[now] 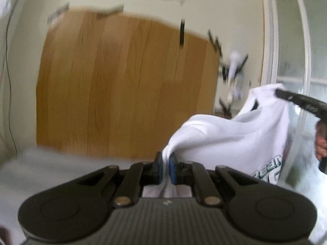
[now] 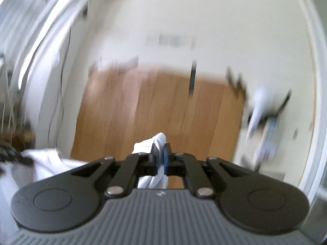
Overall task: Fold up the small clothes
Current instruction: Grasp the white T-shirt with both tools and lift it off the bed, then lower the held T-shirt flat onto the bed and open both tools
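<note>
A small white shirt (image 1: 235,134) with green print at its lower right hangs in the air, stretched between both grippers. My left gripper (image 1: 166,163) is shut on one bunched corner of it. The right gripper's black fingers (image 1: 290,97) pinch the opposite corner at the right of the left wrist view. In the right wrist view my right gripper (image 2: 161,153) is shut on a twisted white fold of the shirt (image 2: 151,143); more white cloth (image 2: 47,161) trails to the left. Both views are blurred by motion.
A wooden table top (image 1: 126,85) lies ahead below the grippers, against a cream wall (image 1: 204,0). A white and black object (image 1: 235,67) stands off the table's right edge. A white door frame (image 1: 271,40) rises at the right. A grey surface (image 1: 40,167) lies at the near left.
</note>
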Tool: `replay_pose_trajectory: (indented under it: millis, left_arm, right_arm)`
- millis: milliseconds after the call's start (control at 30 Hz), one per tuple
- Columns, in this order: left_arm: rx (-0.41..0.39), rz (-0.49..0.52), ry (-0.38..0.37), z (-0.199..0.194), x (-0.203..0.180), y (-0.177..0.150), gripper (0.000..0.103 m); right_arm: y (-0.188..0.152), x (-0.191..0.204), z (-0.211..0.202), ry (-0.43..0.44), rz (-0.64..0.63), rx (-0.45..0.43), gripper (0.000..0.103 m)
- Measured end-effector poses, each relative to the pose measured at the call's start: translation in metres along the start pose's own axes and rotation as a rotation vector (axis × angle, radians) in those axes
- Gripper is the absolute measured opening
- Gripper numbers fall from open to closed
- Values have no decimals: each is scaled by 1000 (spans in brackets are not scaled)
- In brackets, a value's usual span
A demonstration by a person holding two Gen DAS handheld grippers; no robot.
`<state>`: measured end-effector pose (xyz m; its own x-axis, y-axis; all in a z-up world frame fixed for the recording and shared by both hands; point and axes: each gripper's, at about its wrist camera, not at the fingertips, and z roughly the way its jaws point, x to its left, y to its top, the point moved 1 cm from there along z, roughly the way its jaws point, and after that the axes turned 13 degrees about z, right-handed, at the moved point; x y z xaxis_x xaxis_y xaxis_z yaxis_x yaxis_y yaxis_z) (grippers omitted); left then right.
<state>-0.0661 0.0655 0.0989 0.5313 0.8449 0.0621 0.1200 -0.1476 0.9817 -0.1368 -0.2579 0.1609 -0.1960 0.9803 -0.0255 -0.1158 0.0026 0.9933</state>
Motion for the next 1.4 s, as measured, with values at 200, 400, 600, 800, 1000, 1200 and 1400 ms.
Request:
replay_pose_trajectory:
  millis: [200, 400, 600, 800, 1000, 1200, 1400]
  left_arm:
    - [-188, 34, 140, -38, -1, 95, 7]
    - [-416, 128, 291, -95, -20, 179, 7]
    - [-532, 213, 383, -124, -51, 220, 7]
    - [-491, 231, 423, -116, -51, 218, 7]
    - [-295, 253, 489, -35, -39, 184, 7]
    - [106, 333, 508, 151, -23, 95, 16]
    - [371, 284, 390, 173, 0, -46, 15]
  right_arm:
    - [81, 23, -18, -5, -91, -272, 7]
    - [160, 28, -30, -49, -115, -425, 7]
    - [189, 19, -28, -65, -94, -432, 7]
    - [169, 11, -10, -51, -75, -337, 7]
    - [125, -10, 68, -60, -20, -159, 7]
    - [11, -39, 226, -184, 115, 214, 39]
    - [-129, -62, 199, -176, 226, 494, 43]
